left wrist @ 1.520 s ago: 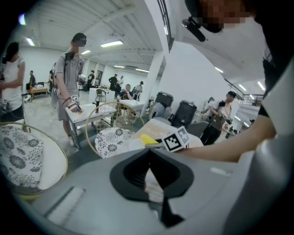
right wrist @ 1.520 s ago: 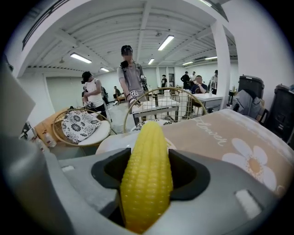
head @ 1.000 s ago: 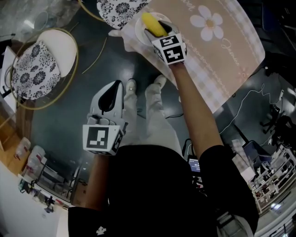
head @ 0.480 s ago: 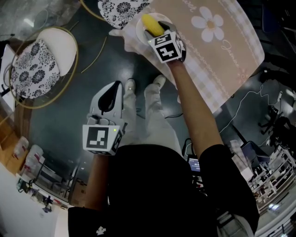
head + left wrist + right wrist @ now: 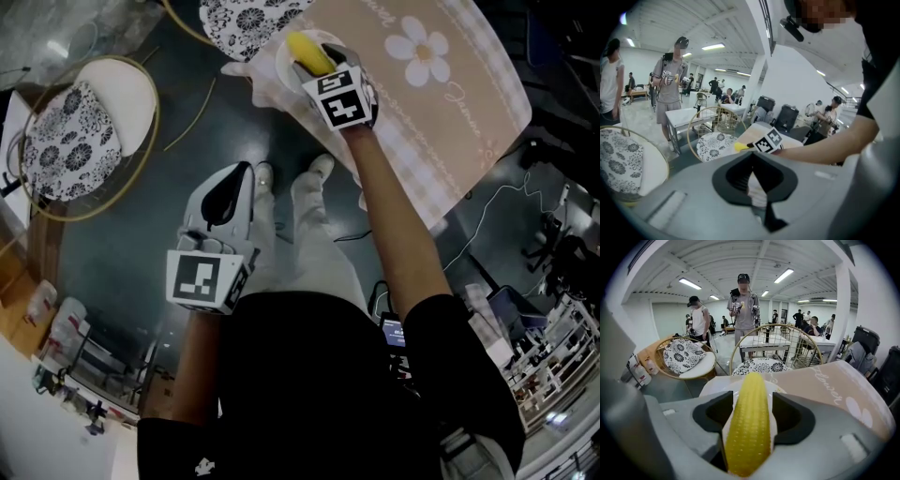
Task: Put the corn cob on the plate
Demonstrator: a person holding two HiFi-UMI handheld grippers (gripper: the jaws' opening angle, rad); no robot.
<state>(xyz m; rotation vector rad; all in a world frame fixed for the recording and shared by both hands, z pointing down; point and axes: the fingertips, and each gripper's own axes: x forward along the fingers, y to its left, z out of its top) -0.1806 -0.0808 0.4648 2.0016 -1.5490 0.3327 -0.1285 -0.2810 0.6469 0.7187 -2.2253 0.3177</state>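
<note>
Corn cob (image 5: 749, 423) pebbled, with a faint plastic sheen; right gripper (image 5: 750, 411) a matt grey plastic shell with black jaw linings; plate (image 5: 714, 385) smooth white; tablecloth (image 5: 441, 94), upper right, matt beige printed cloth; chair (image 5: 122, 94), upper left, brass-coloured metal hoop with patterned cloth cushion; floor (image 5: 122, 253) dark and glossy.

There are one corn cob (image 5: 749, 418), one plate (image 5: 283, 54), one flowered cloth (image 5: 441, 84), two round cushioned chairs, a first chair (image 5: 89, 127) and a second chair (image 5: 246, 14), and two tongs, left tongs (image 5: 236, 180) and right tongs (image 5: 314, 58).
</note>
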